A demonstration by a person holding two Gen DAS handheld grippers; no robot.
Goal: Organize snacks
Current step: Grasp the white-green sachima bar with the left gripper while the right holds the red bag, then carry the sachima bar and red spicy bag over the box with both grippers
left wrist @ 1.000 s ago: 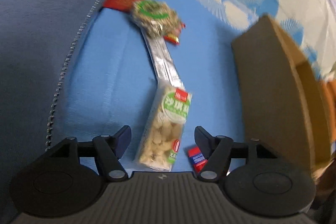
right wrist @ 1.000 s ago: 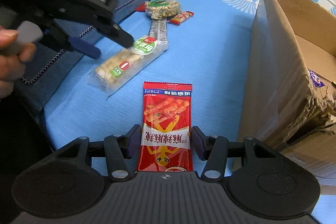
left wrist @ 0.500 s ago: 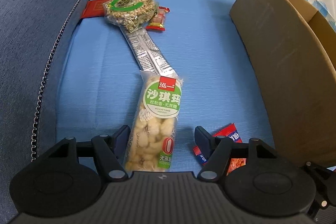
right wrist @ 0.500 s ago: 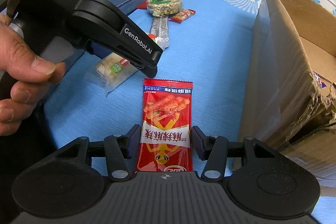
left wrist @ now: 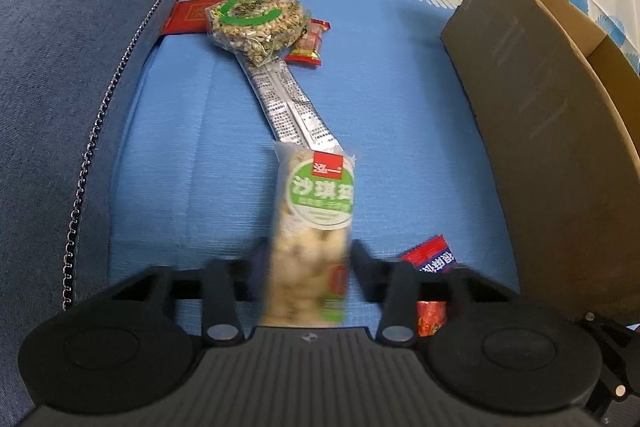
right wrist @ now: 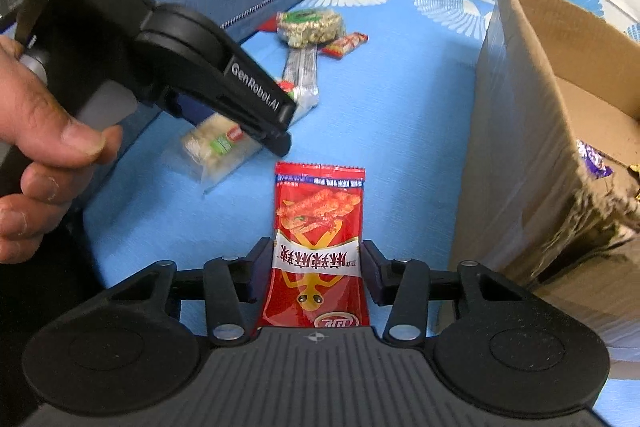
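My left gripper (left wrist: pixel 306 259) has its fingers closed against the near end of a clear-wrapped puffed-rice bar with a green label (left wrist: pixel 316 211); the bar also shows in the right wrist view (right wrist: pixel 218 145). My right gripper (right wrist: pixel 316 261) is shut on a red snack packet (right wrist: pixel 320 227) lying on the blue sheet; a corner of it shows in the left wrist view (left wrist: pixel 434 259). The open cardboard box (right wrist: pixel 560 147) stands at the right, also seen in the left wrist view (left wrist: pixel 560 131).
Farther back lie a silver sachet strip (left wrist: pixel 288 107), a round grain cake in clear wrap (left wrist: pixel 256 23), a small red candy (left wrist: pixel 308 43) and a flat red packet (left wrist: pixel 190 15). A dark blue cushion (left wrist: pixel 80 67) borders the left. Wrappers (right wrist: pixel 596 159) lie inside the box.
My left gripper has closed its fingers onto the rice bar, which now looks slightly lifted and blurred. My right gripper has closed from astride the red packet onto its sides.
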